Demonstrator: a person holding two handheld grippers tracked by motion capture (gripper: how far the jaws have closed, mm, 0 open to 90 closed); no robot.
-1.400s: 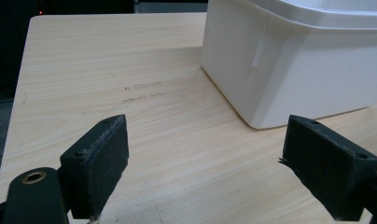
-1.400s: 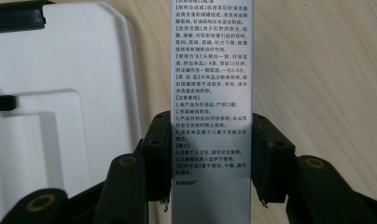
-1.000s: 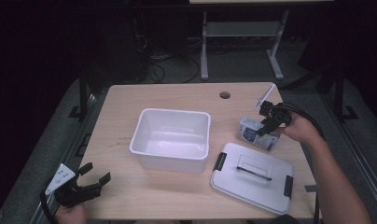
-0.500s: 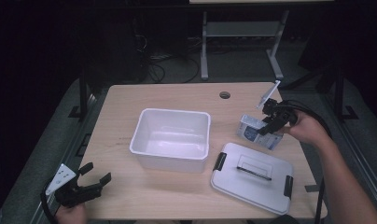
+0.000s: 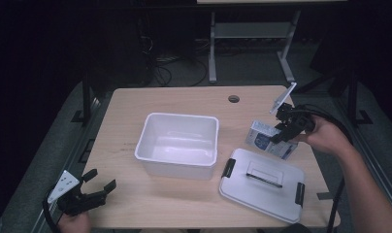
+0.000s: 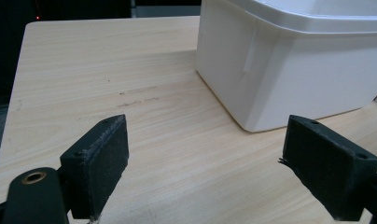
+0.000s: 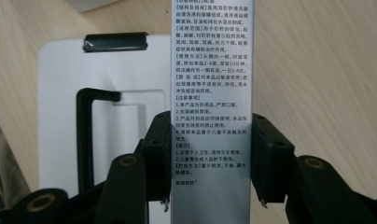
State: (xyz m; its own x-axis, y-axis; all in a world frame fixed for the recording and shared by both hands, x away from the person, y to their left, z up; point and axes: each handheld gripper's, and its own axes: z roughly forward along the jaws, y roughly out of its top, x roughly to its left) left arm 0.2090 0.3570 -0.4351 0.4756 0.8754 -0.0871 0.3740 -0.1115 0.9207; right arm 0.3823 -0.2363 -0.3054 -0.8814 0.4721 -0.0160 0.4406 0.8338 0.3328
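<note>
My right gripper [image 5: 282, 130] has its two black foam-faced pads clamped on the narrow sides of a small cardboard carton [image 5: 271, 140], a flat rectangular box with a glossy silver panel full of fine printed text in the right gripper view [image 7: 210, 93]. In the high view the carton shows a white and blue face, tilted, at the right side of the table, just beyond the far edge of the lid; I cannot tell whether its lower end touches the wood.

Under the carton lies the storage-bin lid [image 5: 264, 184], smooth pale-grey plastic, a rounded rectangle with a recessed black handle in the middle and a black clip at each short end. It rests flat on the table [image 5: 136, 107], a light wood-grain top with a round cable hole [image 5: 234, 99] near the far edge.

Mid-table sits the open white plastic bin [image 5: 177, 144], rectangular, with a rolled rim, smooth tapered walls and rounded corners, just left of the lid.

My left gripper [image 5: 94, 187] hangs at the near left corner of the table, jaws wide apart with nothing between them. In its own view [image 6: 205, 177] the pads [image 6: 107, 154] look rough and matte, and the bin's corner [image 6: 289, 65] stands ahead across faintly scuffed wood.
</note>
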